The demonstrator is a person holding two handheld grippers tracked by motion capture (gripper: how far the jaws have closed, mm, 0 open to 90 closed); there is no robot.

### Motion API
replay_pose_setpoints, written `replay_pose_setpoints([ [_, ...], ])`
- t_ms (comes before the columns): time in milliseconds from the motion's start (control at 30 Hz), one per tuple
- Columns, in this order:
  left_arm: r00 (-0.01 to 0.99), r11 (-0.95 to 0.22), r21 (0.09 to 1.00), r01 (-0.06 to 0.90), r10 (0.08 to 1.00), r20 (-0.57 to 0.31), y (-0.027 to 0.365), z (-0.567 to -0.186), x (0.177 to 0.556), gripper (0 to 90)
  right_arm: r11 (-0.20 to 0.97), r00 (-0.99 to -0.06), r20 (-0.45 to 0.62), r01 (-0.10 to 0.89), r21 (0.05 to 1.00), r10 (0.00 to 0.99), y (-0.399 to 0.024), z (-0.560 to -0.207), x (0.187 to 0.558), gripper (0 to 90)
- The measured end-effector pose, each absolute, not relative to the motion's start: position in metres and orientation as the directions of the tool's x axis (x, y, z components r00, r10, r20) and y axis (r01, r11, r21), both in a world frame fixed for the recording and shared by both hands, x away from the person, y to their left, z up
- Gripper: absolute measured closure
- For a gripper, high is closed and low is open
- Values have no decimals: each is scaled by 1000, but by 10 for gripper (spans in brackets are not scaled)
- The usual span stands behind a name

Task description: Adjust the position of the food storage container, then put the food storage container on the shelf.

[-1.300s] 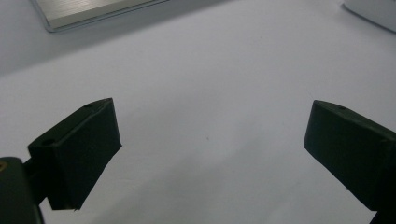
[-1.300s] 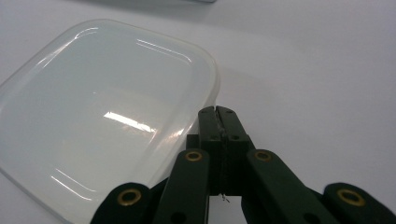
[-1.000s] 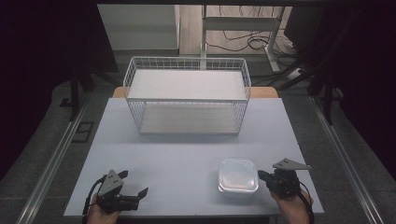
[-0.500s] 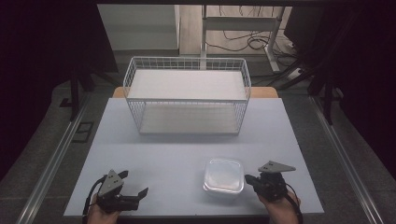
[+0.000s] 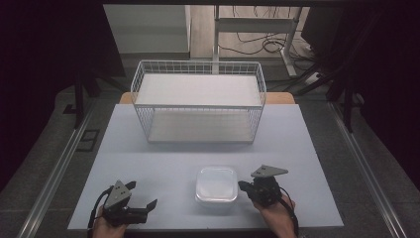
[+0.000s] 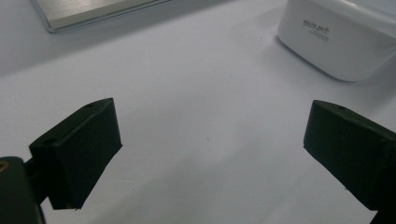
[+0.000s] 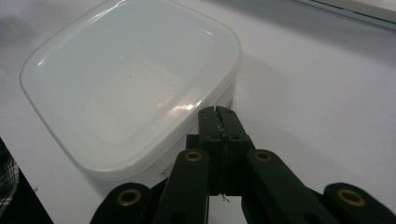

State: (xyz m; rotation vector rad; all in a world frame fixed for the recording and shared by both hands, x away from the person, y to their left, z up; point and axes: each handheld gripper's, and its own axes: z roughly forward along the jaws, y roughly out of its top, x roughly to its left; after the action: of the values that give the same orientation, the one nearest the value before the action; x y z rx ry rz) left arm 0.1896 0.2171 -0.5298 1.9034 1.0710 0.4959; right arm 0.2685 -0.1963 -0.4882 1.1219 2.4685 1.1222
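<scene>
A white lidded plastic container [image 5: 216, 185] sits on the pale table [image 5: 163, 158] near its front edge. My right gripper [image 5: 241, 185] is shut, and its closed tips rest against the container's right side. In the right gripper view the shut jaws [image 7: 215, 112] touch the wall of the container [image 7: 126, 79] just under its lid. My left gripper [image 5: 143, 194] lies low at the front left, open with nothing between its jaws. The left gripper view has the open gripper [image 6: 210, 140] over bare table, with the container [image 6: 336, 42] farther off at the upper right.
A white wire basket rack [image 5: 198, 106] with two shelves stands at the back middle of the table. Bare table lies between the rack and the container. Dark floor, rails and cables surround the table.
The container has slid left along the front of the table, with my shut right gripper moving left against its right side. The left gripper has stayed in place.
</scene>
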Motion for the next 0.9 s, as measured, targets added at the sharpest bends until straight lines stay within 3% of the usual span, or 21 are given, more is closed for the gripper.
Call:
replay_pose_setpoints([
  [333, 565, -257, 834, 488, 822, -77, 215, -529, 189, 37, 444, -717, 102, 530, 723, 690, -177, -487, 274, 874],
  [367, 565, -254, 834, 489, 821, -81, 214, -529, 189, 37, 443, -715, 91, 523, 728, 694, -181, -486, 273, 837],
  [400, 565, -244, 834, 495, 820, -95, 214, -528, 189, 41, 447, -723, 63, 491, 748, 688, -191, -484, 271, 700],
  [433, 566, -238, 833, 499, 818, -105, 214, -528, 189, 42, 443, -717, 53, 485, 754, 695, -196, -484, 269, 617],
  [467, 566, -238, 833, 499, 818, -105, 214, -528, 189, 43, 439, -709, 45, 484, 757, 704, -201, -484, 268, 557],
  [500, 565, -232, 831, 505, 817, -115, 214, -528, 189, 43, 439, -709, 45, 484, 757, 704, -201, -484, 268, 557],
  [533, 570, -231, 826, 514, 812, -128, 213, -527, 190, 46, 427, -708, 50, 479, 767, 705, -211, -485, 266, 462],
  [567, 570, -231, 826, 514, 812, -128, 213, -527, 190, 42, 427, -708, 50, 479, 767, 705, -211, -485, 266, 462],
  [600, 572, -239, 822, 517, 811, -124, 211, -526, 191, 38, 412, -702, 59, 481, 774, 710, -218, -485, 266, 374],
  [700, 590, -251, 821, 513, 798, -124, 207, -523, 193, 23, 390, -697, 82, 490, 779, 712, -223, -485, 267, 310],
  [900, 638, -250, 826, 506, 753, -163, 195, -515, 203, 55, 398, -710, 105, 504, 767, 696, -217, -483, 267, 284],
])
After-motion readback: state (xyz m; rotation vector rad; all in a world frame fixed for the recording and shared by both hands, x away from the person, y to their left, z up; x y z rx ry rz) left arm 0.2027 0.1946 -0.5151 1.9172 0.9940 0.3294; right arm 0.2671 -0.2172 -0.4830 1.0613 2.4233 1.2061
